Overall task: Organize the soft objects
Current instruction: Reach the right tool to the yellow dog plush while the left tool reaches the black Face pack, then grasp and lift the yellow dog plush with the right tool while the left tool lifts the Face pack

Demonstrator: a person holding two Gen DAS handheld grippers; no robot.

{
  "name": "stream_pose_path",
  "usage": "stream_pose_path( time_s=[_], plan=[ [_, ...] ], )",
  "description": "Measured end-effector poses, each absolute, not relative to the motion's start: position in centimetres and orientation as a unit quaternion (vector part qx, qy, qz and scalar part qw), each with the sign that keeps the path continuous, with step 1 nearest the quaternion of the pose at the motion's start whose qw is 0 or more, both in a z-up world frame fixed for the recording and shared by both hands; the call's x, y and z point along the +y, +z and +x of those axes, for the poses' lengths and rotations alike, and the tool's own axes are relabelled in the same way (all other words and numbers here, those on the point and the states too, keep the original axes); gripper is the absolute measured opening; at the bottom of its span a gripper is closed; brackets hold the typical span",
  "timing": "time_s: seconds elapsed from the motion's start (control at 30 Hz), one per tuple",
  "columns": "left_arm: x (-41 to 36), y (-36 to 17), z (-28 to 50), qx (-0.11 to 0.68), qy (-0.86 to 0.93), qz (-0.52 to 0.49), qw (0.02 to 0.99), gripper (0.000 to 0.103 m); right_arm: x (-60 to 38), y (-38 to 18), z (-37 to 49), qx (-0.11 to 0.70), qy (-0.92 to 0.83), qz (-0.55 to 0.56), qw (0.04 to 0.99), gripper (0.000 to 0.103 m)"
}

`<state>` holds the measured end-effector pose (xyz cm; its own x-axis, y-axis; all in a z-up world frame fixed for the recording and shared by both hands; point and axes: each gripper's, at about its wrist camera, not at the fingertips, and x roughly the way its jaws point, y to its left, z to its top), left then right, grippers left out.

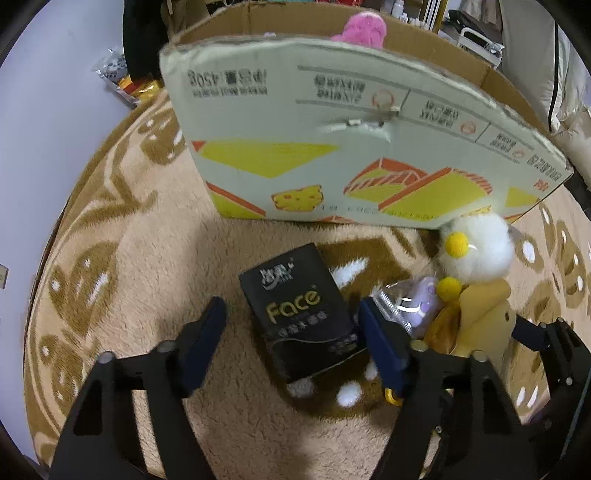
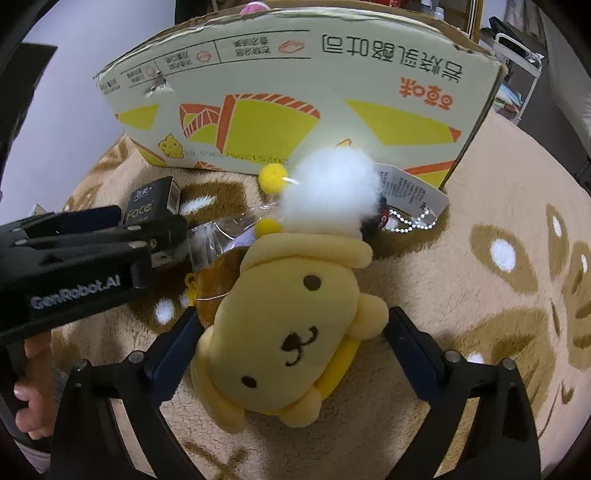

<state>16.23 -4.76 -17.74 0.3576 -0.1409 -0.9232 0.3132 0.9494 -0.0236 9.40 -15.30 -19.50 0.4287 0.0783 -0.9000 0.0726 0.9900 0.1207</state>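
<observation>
Two grippers work side by side on a patterned plush rug [image 2: 480,280], both pitched steeply down in front of an open cardboard box [image 1: 332,147] that already holds a pink plush [image 1: 364,27]. The left gripper [image 1: 291,332] straddles a black tissue pack [image 1: 299,317]: the pack lies between the jaws with its long axis running away from the camera and slightly skewed, far end to the left. The right finger sits against or very near the pack's near right edge, while the left finger stands clear with rug showing in the gap, so the jaws are parted and not clamped. The right gripper [image 2: 291,332] brackets a yellow dog plush [image 2: 291,332] lying face up, its long axis diagonal, head toward the lower left and cap end toward the box. The left finger touches the plush's side. The right finger stands just off its ear, so these jaws are apart too, with no squeeze showing. A white fluffy chick toy [image 2: 332,188] and a clear-wrapped purple item [image 1: 417,302] lie just beyond, between the two grippers. Judgement: each thing is already centred for its own gripper, and the box lies straight ahead of both. The pack's skew means the left jaws would close across its short width.
</observation>
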Motion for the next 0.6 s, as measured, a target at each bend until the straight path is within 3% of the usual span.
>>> stream_pose_path(
  time_s=[0.17,0.37,0.6],
  plan=[
    [-4.8,-18.2,16.3,0.553,-0.138,0.081,0.818,0.053,-15.5,-19.2,9.1,0.533,0.007,0.069,0.843,0.095],
    [-4.5,-17.6,15.6,0.541,-0.138,0.085,0.825,0.052,-16.2,-18.6,8.5,0.530,0.021,0.080,0.844,0.082],
    [-3.9,-16.2,14.5,0.529,-0.127,0.076,0.836,0.052,-17.1,-17.2,7.4,0.520,0.015,0.087,0.850,0.076]
  ],
)
